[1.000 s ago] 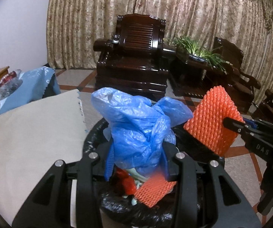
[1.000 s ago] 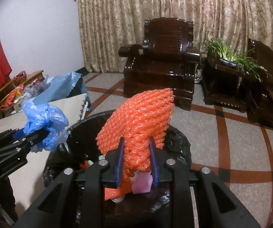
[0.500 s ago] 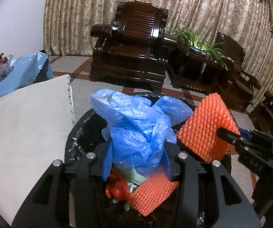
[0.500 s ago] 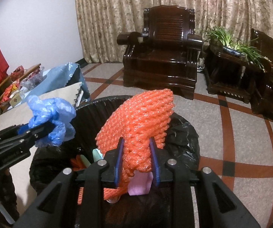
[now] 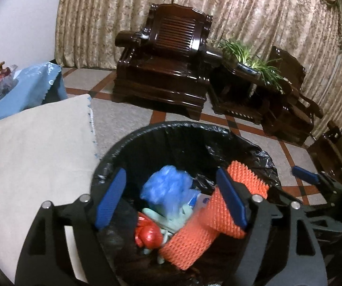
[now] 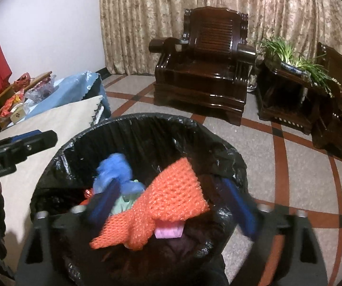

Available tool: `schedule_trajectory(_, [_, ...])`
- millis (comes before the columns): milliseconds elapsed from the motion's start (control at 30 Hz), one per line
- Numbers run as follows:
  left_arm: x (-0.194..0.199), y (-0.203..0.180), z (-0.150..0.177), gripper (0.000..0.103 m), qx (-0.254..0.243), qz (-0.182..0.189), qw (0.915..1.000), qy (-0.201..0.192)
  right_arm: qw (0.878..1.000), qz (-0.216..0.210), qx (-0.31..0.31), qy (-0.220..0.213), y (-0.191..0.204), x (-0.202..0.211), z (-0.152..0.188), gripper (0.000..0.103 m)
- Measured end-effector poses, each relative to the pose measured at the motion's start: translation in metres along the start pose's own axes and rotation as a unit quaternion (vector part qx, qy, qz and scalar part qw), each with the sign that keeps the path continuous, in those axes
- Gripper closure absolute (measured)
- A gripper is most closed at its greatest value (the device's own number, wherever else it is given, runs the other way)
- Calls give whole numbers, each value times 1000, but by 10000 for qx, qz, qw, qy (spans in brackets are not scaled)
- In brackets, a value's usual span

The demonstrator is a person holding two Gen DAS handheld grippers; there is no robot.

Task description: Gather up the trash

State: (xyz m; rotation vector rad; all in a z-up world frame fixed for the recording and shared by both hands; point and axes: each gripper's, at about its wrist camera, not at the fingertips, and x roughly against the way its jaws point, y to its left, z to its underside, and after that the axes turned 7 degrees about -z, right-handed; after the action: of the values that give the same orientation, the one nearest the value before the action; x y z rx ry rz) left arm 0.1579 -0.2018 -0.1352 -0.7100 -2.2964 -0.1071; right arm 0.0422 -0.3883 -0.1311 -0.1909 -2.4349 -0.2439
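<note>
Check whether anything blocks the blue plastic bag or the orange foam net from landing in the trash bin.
Nothing visible does. The blue plastic bag and orange foam net are already inside the trash bin, on top of other rubbish. The left gripper and right gripper are both open above the bin, holding nothing.

Both wrist cameras look down at close range into the black-lined round trash bin [image 5: 171, 133] [image 6: 132, 128], the left view from beside the worktop, and both share the dark wooden armchair [image 5: 171, 71] [image 6: 209, 71] beyond it.

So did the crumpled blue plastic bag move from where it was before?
Yes. The blue plastic bag left the left gripper, whose jaws now stand open, and dropped down below the black rim of the trash bin, landing among the trash inside.
</note>
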Motion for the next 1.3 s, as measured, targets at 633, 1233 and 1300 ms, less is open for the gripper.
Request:
schedule_trajectory(633, [126,56,0,6,137,-1109,9923,-538,9961,-698,137,-516,75,79,-41,6])
schedule_trajectory(1233, [204,57,5,6,310,-1362,9857,-948,9913,-910,536,-782,122,128,-48,6])
schedule_trajectory(1300, [209,56,5,6,319,-1385,9850,-979,9908,-933,564,-805,125,131,-48,6])
